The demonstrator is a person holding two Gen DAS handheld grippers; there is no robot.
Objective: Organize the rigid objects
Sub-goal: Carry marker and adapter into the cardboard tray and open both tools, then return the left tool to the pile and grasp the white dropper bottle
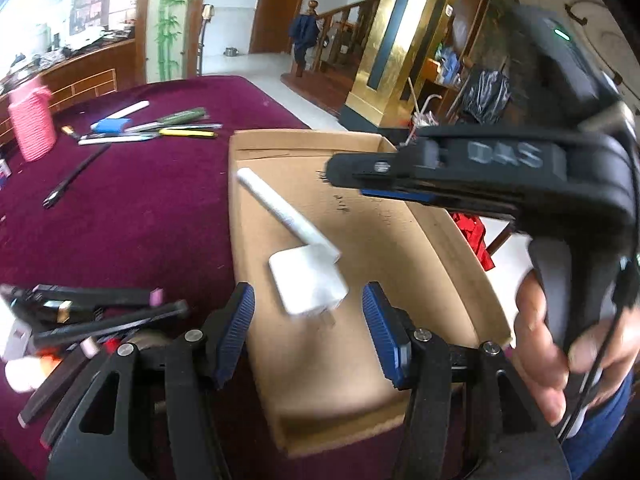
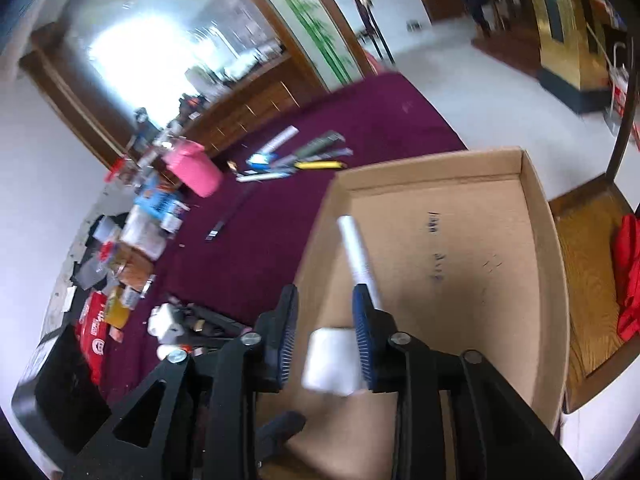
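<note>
An open cardboard box [image 1: 400, 240] [image 2: 460, 280] lies on the maroon cloth. A white charger block [image 1: 308, 284] [image 2: 330, 364] and a white stick [image 1: 280, 208] [image 2: 358, 256] rest on the box's floor. My left gripper [image 1: 308, 296] hovers over the box's near end, open, with the charger seen below the gap and not touched. My right gripper [image 2: 325, 296] is also above the box with its pads apart, and nothing is pressed between them. In the left wrist view the right gripper [image 1: 336, 168] reaches in from the right, held by a hand [image 1: 548, 340].
Pens and a blue item [image 1: 160, 128] lie in a row at the far side of the cloth, near a pink ribbed container [image 1: 32, 124] and a black strap [image 1: 76, 178]. Dark sticks and small cosmetics [image 1: 100, 320] are piled left of the box. A wooden chair with red cloth [image 2: 628, 280] stands on the right.
</note>
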